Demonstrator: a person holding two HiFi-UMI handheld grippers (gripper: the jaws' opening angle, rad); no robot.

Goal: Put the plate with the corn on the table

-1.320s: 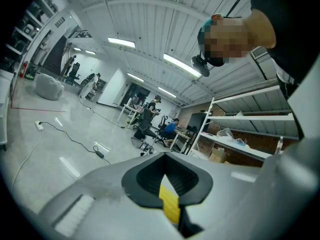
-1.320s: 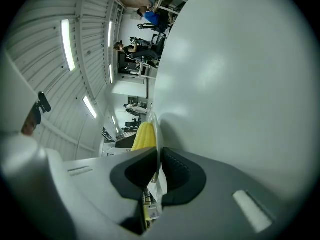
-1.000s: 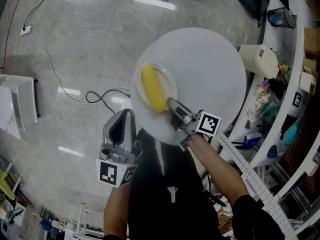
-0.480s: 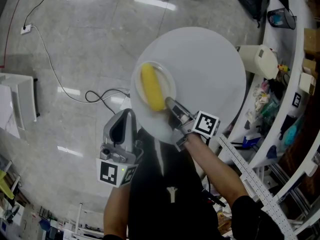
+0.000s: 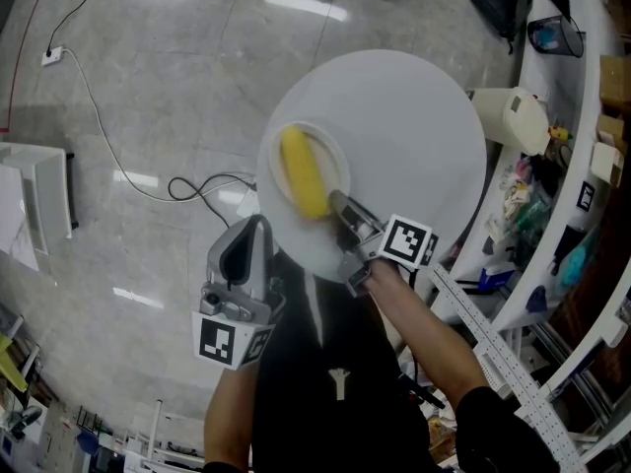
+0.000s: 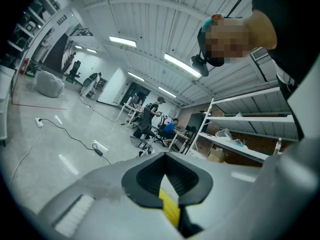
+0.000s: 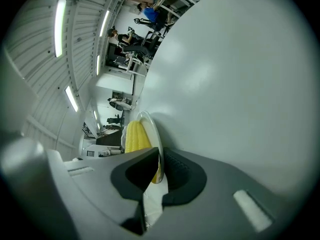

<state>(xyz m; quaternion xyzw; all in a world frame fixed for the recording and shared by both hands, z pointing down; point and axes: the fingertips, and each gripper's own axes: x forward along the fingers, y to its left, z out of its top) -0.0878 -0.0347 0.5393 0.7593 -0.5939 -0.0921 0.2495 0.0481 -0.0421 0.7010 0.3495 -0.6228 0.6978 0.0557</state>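
right tool [image 5: 333, 201], jaws just closing further, pinches the plate [image 5: 331, 160] bearing corn [image 5: 304, 173].

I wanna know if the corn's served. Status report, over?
Right gripper shut on plate rim. Left gripper shut, empty, off the table. Corn on plate, at table's near edge. Nothing in the way.

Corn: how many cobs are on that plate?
1. The corn lies on the plate at the table's left side; the right gripper grips the plate's rim. No others visible.
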